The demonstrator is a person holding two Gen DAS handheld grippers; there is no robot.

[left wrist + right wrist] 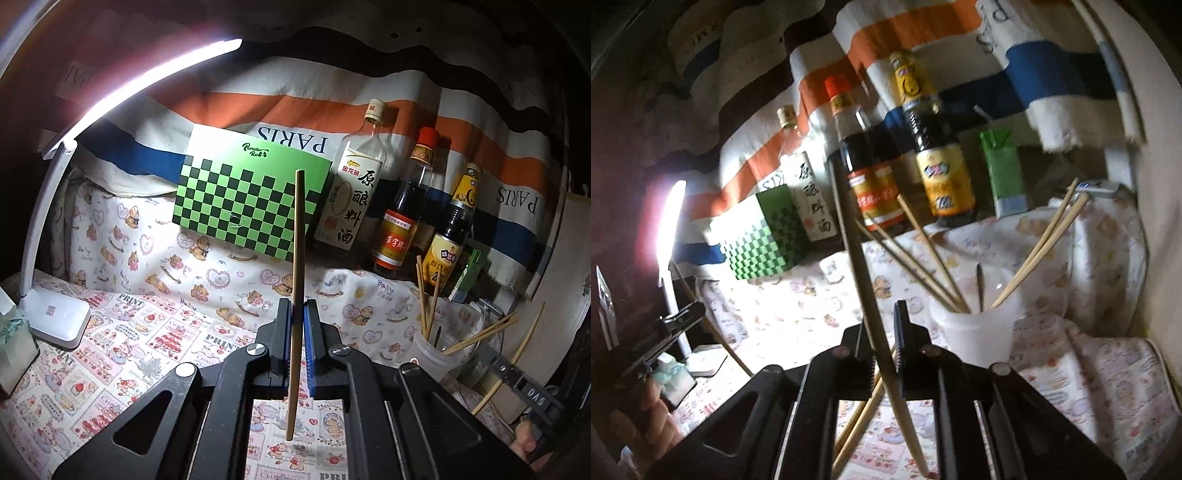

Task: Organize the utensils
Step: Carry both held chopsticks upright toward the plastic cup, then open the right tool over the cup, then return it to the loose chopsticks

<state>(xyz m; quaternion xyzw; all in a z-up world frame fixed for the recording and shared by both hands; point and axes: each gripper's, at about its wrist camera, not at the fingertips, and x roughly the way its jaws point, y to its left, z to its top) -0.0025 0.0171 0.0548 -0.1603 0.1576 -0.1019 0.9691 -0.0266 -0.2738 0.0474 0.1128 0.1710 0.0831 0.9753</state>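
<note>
My left gripper (297, 308) is shut on a single wooden chopstick (298, 236), held upright above the patterned cloth. My right gripper (882, 314) is shut on another chopstick (857, 236) that leans up to the left; two more chopsticks (862, 417) lie on the cloth under it. A translucent plastic cup (979, 332) holding several chopsticks and a metal utensil stands just right of the right gripper. The cup also shows in the left wrist view (437, 350), at the right. The right gripper shows there too (517, 373), with its chopstick (513, 358).
Three sauce bottles (397, 206) and a green carton (1003, 173) stand at the back by a striped cloth. A green checkered box (251, 195) leans at the back. A white desk lamp (55, 317) stands at the left, beside a tissue pack (13, 343).
</note>
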